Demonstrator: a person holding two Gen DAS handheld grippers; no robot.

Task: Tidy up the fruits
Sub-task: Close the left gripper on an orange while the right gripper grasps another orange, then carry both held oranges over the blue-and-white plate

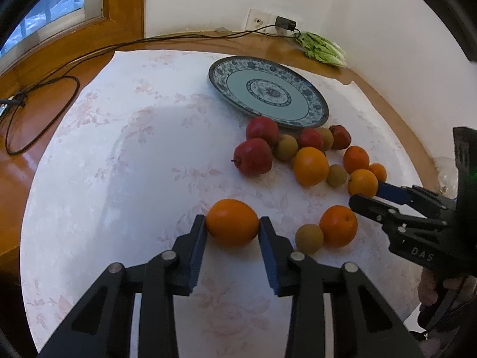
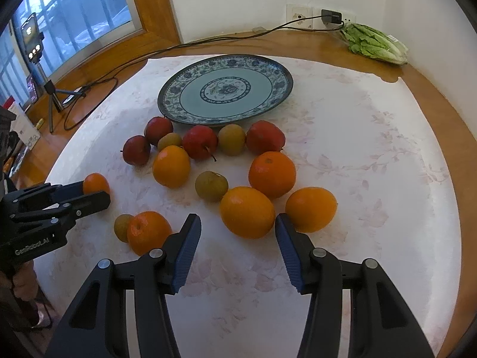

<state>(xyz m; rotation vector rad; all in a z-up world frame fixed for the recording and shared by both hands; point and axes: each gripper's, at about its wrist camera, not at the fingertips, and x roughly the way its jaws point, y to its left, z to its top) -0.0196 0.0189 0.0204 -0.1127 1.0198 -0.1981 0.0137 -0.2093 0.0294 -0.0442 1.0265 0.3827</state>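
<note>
In the left wrist view my left gripper (image 1: 232,223) is shut on an orange (image 1: 232,217) that rests on the white cloth; both pads press its sides. The right wrist view shows that same gripper (image 2: 98,192) and its orange (image 2: 95,182) at the left edge. My right gripper (image 2: 237,223) is open around another orange (image 2: 247,211): the right pad touches it and a gap shows at the left pad. From the left wrist view, this gripper (image 1: 366,194) enters from the right. Red apples (image 2: 199,141), more oranges (image 2: 272,173) and small greenish-brown fruits (image 2: 211,185) lie before the blue patterned plate (image 2: 176,89), which holds nothing.
A bag of lettuce (image 2: 375,44) lies at the back right by the wall socket (image 2: 301,15). A black cable (image 2: 98,86) runs across the wooden table (image 2: 432,89) to the left. A phone on a tripod (image 2: 32,38) stands by the window. A hand (image 1: 432,289) holds the right gripper.
</note>
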